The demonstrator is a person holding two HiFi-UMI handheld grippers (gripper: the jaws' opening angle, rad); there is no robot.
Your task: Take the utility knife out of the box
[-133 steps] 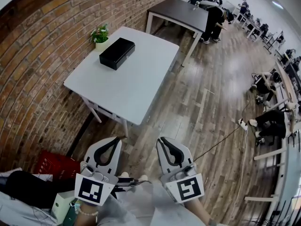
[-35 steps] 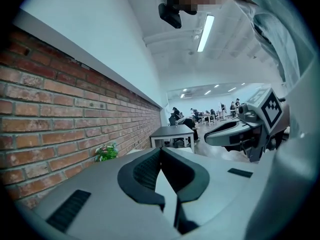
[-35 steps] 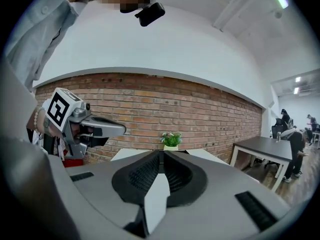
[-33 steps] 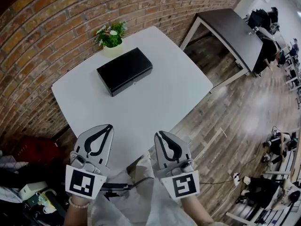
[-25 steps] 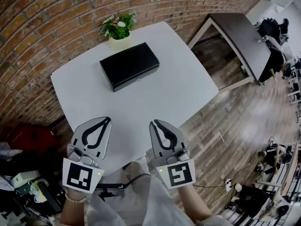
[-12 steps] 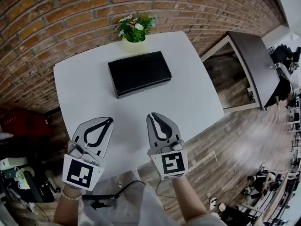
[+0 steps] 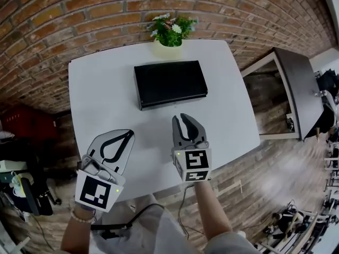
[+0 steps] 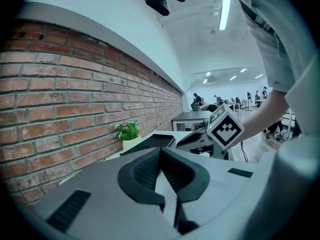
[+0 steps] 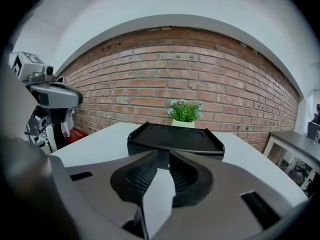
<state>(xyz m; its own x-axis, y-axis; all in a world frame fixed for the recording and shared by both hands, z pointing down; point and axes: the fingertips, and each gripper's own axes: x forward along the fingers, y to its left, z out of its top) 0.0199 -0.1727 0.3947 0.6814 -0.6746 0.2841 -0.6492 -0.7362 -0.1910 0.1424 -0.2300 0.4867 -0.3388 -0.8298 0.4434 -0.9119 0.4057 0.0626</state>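
Observation:
A closed black box [image 7: 169, 83] lies on the white table [image 7: 100, 94], near its far side; the utility knife is not visible. My left gripper [image 7: 130, 133] hovers over the table's near left part, shut and empty, well short of the box [image 8: 155, 141]. My right gripper [image 7: 183, 118] is over the table just in front of the box [image 9: 175, 136]. Its tips stand a narrow gap apart, with nothing between them. The left gripper view [image 8: 160, 151] shows the jaw tips meeting. In the right gripper view [image 9: 161, 154] the box front shows through the gap.
A small potted plant [image 7: 170, 30] stands behind the box against the brick wall [image 7: 79, 15]. A dark table [image 7: 296, 83] stands to the right across wooden floor. A red crate [image 7: 26, 123] sits on the floor at the left.
Both grippers have come forward over the table's near edge, the right one further, up to the box. The head view has swung round to face the table squarely.

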